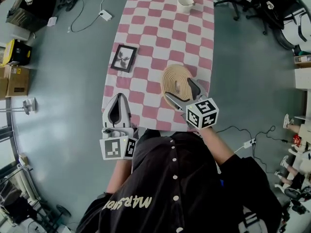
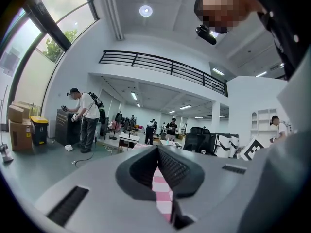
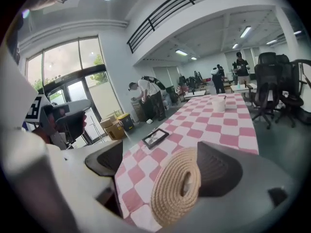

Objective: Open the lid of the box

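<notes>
A round woven rope lid stands tilted on edge over the near part of the pink-checked table. My right gripper reaches around it. In the right gripper view the lid leans against the right finger, while the left finger stands well apart from it, so the jaws are open. I cannot make out the box body beneath the lid. My left gripper hangs off the table's near left corner, jaws together and holding nothing.
A black picture frame lies left of the table's middle and a white cup stands at the far end. Office chairs crowd the far right. Cardboard boxes and cables lie on the floor to the left.
</notes>
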Tool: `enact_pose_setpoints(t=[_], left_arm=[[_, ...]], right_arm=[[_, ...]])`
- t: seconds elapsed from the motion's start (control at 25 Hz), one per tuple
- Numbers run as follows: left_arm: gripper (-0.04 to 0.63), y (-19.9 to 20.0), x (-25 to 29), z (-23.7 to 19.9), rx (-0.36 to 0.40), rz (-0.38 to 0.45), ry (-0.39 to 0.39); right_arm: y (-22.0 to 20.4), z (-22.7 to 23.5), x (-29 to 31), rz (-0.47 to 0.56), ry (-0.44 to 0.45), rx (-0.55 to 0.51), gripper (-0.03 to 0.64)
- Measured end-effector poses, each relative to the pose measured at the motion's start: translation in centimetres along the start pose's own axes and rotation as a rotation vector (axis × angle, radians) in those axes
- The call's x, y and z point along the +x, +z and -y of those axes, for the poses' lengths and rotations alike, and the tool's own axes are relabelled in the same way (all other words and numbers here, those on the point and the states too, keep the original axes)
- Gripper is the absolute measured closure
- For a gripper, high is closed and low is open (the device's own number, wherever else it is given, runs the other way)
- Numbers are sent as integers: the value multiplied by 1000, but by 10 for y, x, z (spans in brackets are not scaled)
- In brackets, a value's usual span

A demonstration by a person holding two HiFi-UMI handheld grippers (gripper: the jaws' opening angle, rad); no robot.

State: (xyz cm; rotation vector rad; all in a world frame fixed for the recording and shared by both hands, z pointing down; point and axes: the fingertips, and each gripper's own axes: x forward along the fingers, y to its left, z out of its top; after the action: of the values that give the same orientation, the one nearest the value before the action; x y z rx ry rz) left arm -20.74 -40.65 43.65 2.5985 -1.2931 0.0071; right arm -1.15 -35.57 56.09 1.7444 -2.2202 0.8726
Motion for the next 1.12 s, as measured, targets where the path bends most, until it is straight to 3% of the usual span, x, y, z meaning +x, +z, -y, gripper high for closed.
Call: enact_pose_setpoints(t=[0.56,1.12], left_arm=[[584,-21,-3,-14,-46,-44,-27],[584,-28,2,-21,-66,-69,-51]], right_arm=[[-88,5,55,-330,-103,181,143],[-131,17,76,-634,-227,158,163]])
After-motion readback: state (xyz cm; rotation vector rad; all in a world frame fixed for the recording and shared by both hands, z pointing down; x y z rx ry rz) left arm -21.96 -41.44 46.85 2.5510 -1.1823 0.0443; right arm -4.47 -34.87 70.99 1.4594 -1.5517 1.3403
